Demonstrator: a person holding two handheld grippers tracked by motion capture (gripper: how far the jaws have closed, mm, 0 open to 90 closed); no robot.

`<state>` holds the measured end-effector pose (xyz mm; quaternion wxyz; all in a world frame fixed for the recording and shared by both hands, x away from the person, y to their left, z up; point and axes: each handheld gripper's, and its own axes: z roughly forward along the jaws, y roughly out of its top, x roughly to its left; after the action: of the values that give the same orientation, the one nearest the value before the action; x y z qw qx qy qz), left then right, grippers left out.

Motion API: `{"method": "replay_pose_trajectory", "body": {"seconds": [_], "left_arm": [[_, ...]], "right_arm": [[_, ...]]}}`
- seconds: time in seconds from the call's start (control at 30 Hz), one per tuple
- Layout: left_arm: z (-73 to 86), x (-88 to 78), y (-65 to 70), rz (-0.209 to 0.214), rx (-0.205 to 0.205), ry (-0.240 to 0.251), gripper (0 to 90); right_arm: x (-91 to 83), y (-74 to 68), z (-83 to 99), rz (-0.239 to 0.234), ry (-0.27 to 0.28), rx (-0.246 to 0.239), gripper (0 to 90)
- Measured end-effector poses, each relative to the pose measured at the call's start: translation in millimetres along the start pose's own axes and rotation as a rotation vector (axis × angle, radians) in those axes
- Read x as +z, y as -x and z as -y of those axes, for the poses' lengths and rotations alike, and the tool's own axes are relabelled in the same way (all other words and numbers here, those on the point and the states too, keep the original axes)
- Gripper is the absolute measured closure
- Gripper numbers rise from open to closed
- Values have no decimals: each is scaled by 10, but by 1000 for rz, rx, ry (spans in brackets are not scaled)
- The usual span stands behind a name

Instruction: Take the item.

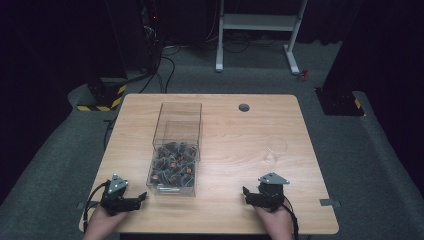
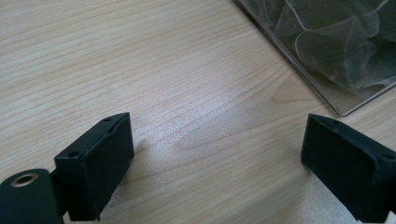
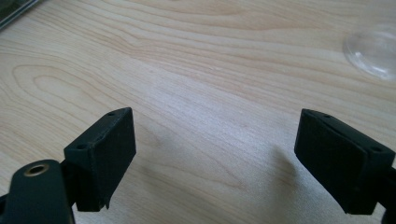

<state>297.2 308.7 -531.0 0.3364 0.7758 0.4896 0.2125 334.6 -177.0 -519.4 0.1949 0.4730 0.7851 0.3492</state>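
Note:
A clear plastic box (image 1: pixel 176 150) stands left of the table's middle, its near half filled with several small dark wrapped pieces (image 1: pixel 172 165). A clear glass (image 1: pixel 275 150) stands to its right. My left gripper (image 1: pixel 137 198) rests open at the near left, jaws pointing toward the box's near corner (image 2: pixel 343 100). My right gripper (image 1: pixel 248 194) rests open at the near right, below the glass, whose base (image 3: pixel 373 51) shows at the top right of the right gripper view. Both pairs of jaws hold nothing, with bare wood between them (image 2: pixel 215 154) (image 3: pixel 215 154).
The wooden table (image 1: pixel 225 125) has a round grommet (image 1: pixel 244 107) near its far edge. Beyond it lie grey carpet, a white desk frame (image 1: pixel 257 30) and black stands with yellow-striped bases (image 1: pixel 100 97). Open tabletop lies between box and glass.

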Motion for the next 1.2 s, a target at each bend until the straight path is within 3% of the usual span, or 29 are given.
{"method": "replay_pose_trajectory", "body": {"seconds": [0.5, 1.2], "left_arm": [[-1, 1, -2, 0, 1, 0, 96], [-2, 1, -4, 1, 3, -2, 95]], "right_arm": [[-62, -84, -67, -14, 70, -25, 137], [-180, -116, -161, -54, 95, -23, 162]]}}
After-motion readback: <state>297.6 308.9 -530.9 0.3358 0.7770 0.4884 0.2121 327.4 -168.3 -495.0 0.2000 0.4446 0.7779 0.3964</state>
